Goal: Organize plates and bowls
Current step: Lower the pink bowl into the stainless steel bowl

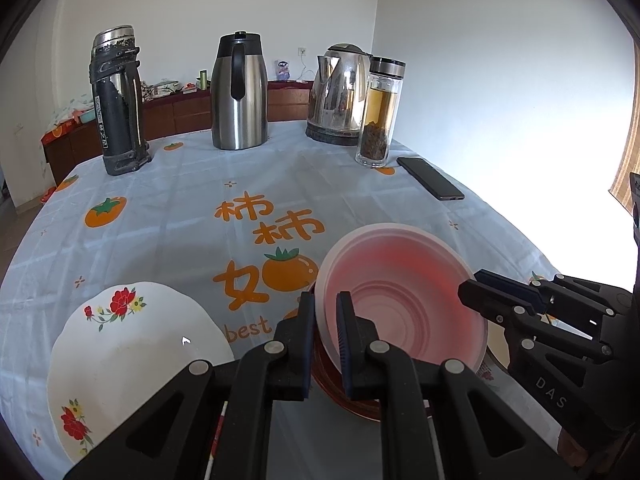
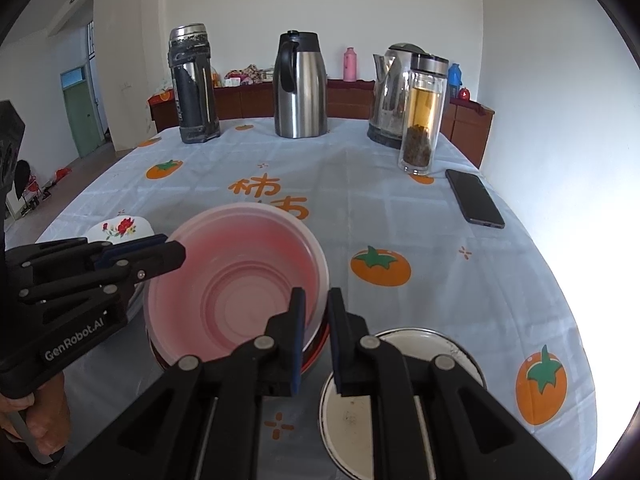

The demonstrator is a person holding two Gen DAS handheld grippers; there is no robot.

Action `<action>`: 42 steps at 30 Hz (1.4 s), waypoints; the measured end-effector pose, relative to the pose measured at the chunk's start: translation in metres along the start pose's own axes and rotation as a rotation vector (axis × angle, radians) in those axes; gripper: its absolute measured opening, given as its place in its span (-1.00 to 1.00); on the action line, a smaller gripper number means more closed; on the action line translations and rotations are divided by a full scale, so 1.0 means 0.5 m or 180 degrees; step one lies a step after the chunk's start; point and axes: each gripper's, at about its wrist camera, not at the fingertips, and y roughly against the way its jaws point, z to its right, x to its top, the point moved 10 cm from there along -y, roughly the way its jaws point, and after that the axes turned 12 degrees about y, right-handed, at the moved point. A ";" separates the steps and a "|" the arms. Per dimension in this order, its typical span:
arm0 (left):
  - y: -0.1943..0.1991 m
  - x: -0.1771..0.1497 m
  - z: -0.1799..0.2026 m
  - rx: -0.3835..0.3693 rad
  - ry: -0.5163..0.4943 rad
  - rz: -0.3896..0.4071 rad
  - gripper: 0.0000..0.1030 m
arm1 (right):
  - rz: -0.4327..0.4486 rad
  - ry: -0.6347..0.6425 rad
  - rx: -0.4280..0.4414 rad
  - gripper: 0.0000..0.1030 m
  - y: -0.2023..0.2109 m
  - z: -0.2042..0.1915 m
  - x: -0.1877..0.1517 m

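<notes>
Left claw (image 1: pixel 325 334) is clamping the near-left rim of the translucent pink bowl (image 1: pixel 400 300); right claw (image 2: pixel 316 334) is clamping the same bowl's near-right rim, with one jaw of each inside the wall and one outside; both are pinching down on the thin rim.

Handling, judged: the bowl is looking like thin plastic, so light, somewhat flexible and smooth; a rim pinch on opposite sides is suiting it, but squeezing hard may be bowing the wall; a level lift is seeming wise.

The pink bowl is sitting directly ahead of both claws, nested in a dark red dish (image 1: pixel 340 392) whose edge is showing beneath it; whether the bowl is resting fully or lifting slightly cannot be told.

Left of the left claw, a floral white plate (image 1: pixel 132 360) is lying on the worktop (image 1: pixel 180 240); just right of the right claw, a metal-rimmed white dish (image 2: pixel 352 420) is lying flat.

Beyond, well apart: phone (image 2: pixel 474 198), glass tea bottle (image 2: pixel 422 120), kettle (image 1: pixel 340 96), steel flask (image 1: pixel 239 92).
</notes>
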 end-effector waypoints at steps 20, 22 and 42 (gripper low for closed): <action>-0.016 -0.012 -0.002 0.0022 -0.0044 -0.0098 -0.77 | -0.0074 0.0000 0.0017 -0.76 -0.012 -0.001 -0.016; -0.018 -0.014 -0.003 0.0030 -0.0048 -0.0105 -0.76 | -0.0073 0.0000 0.0017 -0.76 -0.012 -0.002 -0.017; -0.029 -0.024 -0.003 0.0050 -0.0089 -0.0173 -0.76 | -0.0095 0.0001 0.0003 -0.76 -0.014 0.001 -0.020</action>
